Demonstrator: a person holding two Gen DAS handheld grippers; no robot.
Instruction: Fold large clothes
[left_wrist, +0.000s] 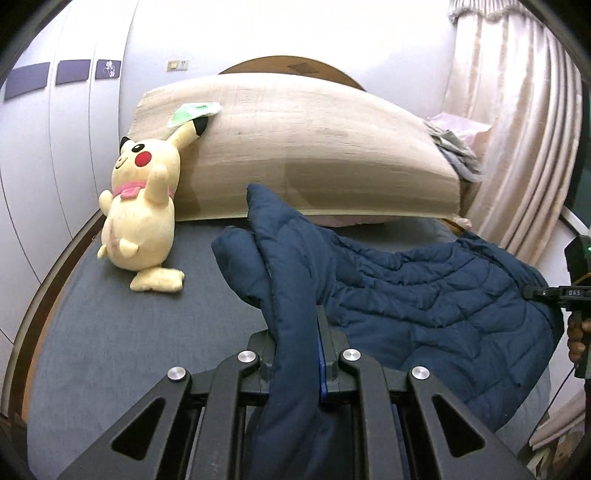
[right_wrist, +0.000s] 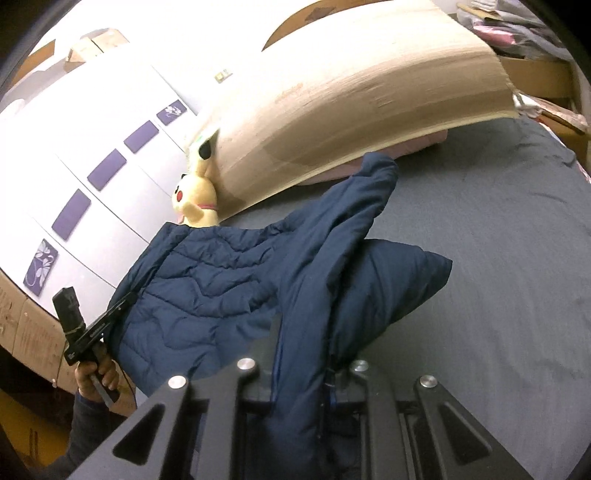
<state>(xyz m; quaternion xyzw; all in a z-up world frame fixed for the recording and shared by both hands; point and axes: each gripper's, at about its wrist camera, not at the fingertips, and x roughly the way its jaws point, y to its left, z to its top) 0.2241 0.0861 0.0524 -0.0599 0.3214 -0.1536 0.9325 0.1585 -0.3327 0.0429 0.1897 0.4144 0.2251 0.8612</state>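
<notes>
**Jacket pinched at both ends, raised off bed for fold**

Left gripper (left_wrist: 295, 354): jaws narrow, clamped on a thick edge of the navy quilted jacket (left_wrist: 424, 295); fabric runs up betw. the fingers and drapes over the frame. Right gripper (right_wrist: 303, 369): same, narrow, pinching an edge w/ a sleeve (right_wrist: 354, 206) trailing toward the beige mat (right_wrist: 369, 81). Jacket hangs betw. the two tools, partly lifted, far part apparently on the grey bed sheet (right_wrist: 498, 258). Judgement: two-point hold keeps the garment spread so it can be carried over itself. Plush toy (left_wrist: 140, 206) lies near the jacket, apart from it; possible snag if the fold swings that way
</notes>
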